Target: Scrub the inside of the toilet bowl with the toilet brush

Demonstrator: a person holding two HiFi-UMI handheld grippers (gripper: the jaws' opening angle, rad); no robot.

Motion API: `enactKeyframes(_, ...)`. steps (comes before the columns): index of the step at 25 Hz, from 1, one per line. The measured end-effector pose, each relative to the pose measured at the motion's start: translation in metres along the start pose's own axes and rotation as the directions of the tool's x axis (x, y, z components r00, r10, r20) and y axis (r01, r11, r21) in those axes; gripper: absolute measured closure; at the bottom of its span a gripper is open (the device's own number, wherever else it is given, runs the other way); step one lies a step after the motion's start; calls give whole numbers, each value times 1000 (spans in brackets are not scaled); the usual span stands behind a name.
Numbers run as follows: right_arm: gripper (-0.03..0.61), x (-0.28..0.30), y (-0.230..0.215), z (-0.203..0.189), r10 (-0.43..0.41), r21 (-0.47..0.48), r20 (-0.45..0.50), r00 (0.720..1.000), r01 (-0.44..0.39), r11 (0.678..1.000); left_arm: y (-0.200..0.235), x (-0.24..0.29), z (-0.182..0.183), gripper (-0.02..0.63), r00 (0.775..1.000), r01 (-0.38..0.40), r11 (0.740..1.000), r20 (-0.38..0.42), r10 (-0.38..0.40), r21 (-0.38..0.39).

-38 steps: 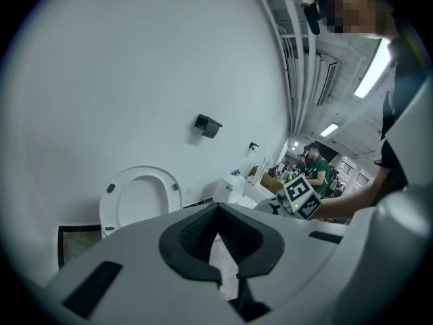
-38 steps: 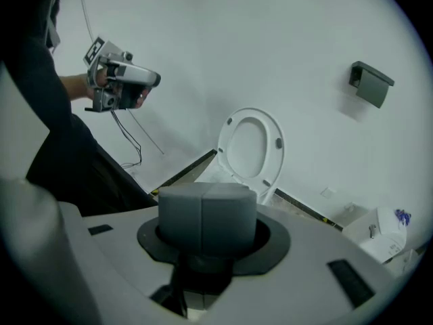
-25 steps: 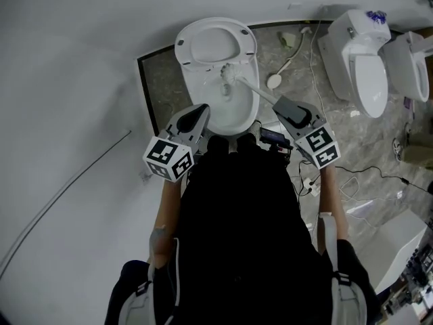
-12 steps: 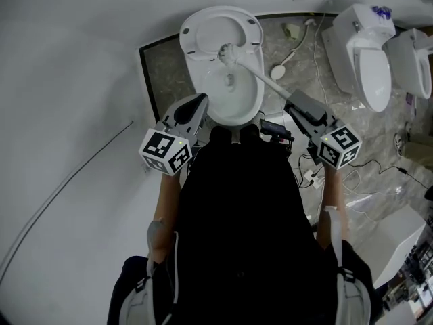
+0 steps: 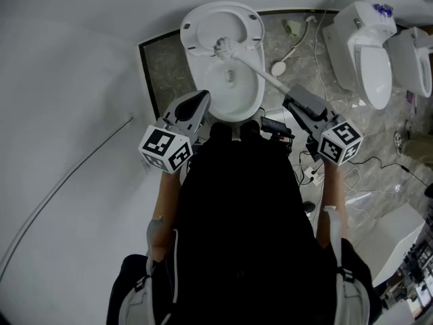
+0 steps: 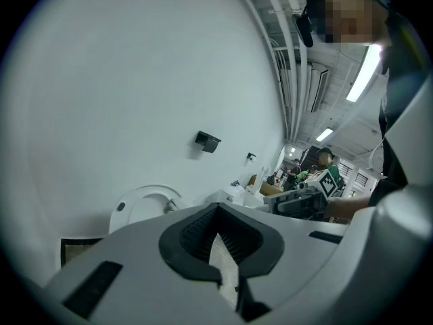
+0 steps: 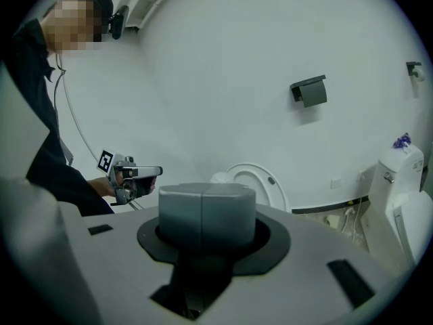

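One toilet brush [image 5: 252,67], clamped by its handle in the right gripper [image 5: 289,101], has its bristles at the back rim of the toilet bowl [image 5: 259,90]; the left gripper [image 5: 198,103] hangs closed, empty. Scrubbing looks under way, lower bowl likely left.

Off to my right, a second white ceramic toilet [image 5: 369,53] stands on the grey marble-patterned floor [image 5: 338,107]. A small purple item [image 5: 382,9] sits on its cistern, and a third white toilet [image 5: 414,63] is just beside it. A white long-handled tool with a round head [image 5: 278,67] lies on that floor among thin white cables [image 5: 313,39]. I see a dark wall-mounted holder [image 7: 310,91] on the plain white wall [image 7: 237,59]. To my left runs a thin grey cable [image 5: 67,181].
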State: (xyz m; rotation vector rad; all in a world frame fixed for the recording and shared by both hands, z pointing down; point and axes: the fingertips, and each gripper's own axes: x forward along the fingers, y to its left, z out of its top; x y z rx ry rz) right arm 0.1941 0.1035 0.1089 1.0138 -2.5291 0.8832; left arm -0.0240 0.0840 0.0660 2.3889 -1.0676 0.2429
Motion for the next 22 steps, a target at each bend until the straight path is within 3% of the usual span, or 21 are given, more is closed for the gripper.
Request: enactKeyframes(22,419,10,15,-13,2,25,-9,1000,-2,1000,4,-10,-17,603,1000,16,1000,7,-16,2)
